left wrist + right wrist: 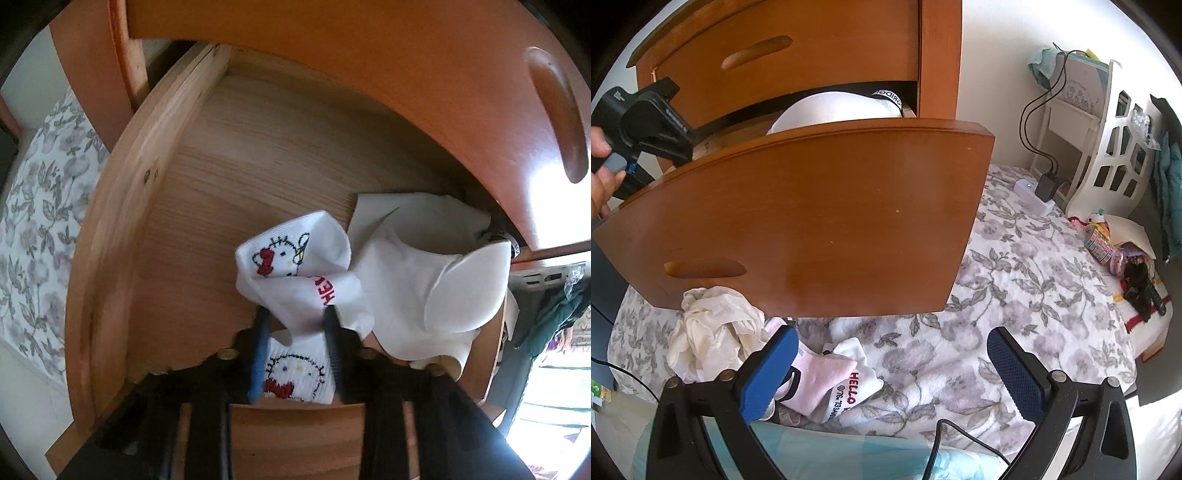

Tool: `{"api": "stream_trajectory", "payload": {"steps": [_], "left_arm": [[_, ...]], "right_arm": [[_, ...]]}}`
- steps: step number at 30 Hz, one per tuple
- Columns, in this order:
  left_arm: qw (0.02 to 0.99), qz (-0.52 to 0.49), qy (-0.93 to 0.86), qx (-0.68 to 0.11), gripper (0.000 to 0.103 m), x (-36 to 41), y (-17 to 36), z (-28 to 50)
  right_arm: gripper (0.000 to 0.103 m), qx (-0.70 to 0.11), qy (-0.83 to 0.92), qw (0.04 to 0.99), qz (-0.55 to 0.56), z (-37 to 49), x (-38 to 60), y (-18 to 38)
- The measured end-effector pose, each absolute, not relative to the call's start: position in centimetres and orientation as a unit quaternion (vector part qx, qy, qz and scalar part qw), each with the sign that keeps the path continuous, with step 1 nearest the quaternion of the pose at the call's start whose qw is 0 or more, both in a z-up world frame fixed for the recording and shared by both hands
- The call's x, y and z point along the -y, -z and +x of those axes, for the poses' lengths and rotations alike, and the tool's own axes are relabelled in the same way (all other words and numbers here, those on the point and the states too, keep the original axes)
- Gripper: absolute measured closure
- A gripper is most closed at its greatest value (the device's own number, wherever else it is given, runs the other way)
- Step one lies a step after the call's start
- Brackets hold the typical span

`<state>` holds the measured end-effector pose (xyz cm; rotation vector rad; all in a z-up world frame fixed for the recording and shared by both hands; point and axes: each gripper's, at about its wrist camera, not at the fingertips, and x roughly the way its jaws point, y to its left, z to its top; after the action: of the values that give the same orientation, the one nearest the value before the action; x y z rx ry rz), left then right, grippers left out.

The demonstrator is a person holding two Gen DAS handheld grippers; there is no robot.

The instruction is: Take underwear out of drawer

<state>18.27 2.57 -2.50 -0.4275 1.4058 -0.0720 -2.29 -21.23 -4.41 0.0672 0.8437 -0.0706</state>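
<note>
We see the bed (1015,280), covered in a floral spread, beneath and beside the wooden dresser (938,55). The drawer (812,221) stands pulled out over the bed; its bare plywood floor (240,166) shows in the left wrist view. Inside the drawer, toward its right side, lies a white padded garment (417,280), with a black-and-white lettered waistband (888,96) behind it. On the bed below the drawer front we note a crumpled cream garment (713,325) and a small heap of pink and white printed pieces (831,384).

The left hand-held gripper (295,314) is inside the drawer, closed nearly together on the white cartoon-print underwear (295,266), which hangs bunched from its fingers, raised off the drawer floor. We cannot tell whether the printed piece under the fingers belongs to it. The right hand-held gripper (892,373) hovers over the bed with its fingers spread wide, holding nothing. A hand (602,173) grips the left device's handle.
</note>
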Motion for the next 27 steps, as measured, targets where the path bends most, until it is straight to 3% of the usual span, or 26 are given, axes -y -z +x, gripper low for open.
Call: {"api": "stream_trajectory", "payload": {"steps": [1, 5, 15, 27], "left_arm": [[0.741, -0.198, 0.036, -0.641, 0.092, -2.6, 2.6, 18.2], [0.745, -0.226, 0.051, -0.625, 0.098, -3.0, 2.6, 17.9], [0.765, -0.295, 0.114, -0.561, 0.099, -4.2, 1.1, 14.6], [0.810, -0.308, 0.156, -0.475, 0.100, -4.2, -2.1, 12.2]], "right_arm": [[0.000, -0.410, 0.034, 0.911, 0.033, -2.3, 21.2, 4.4], [0.000, -0.411, 0.034, 0.911, 0.032, -2.2, 21.2, 4.5], [0.000, -0.408, 0.038, 0.912, 0.026, -2.4, 21.1, 4.2], [0.000, -0.405, 0.039, 0.913, 0.017, -2.6, 20.8, 3.9]]}}
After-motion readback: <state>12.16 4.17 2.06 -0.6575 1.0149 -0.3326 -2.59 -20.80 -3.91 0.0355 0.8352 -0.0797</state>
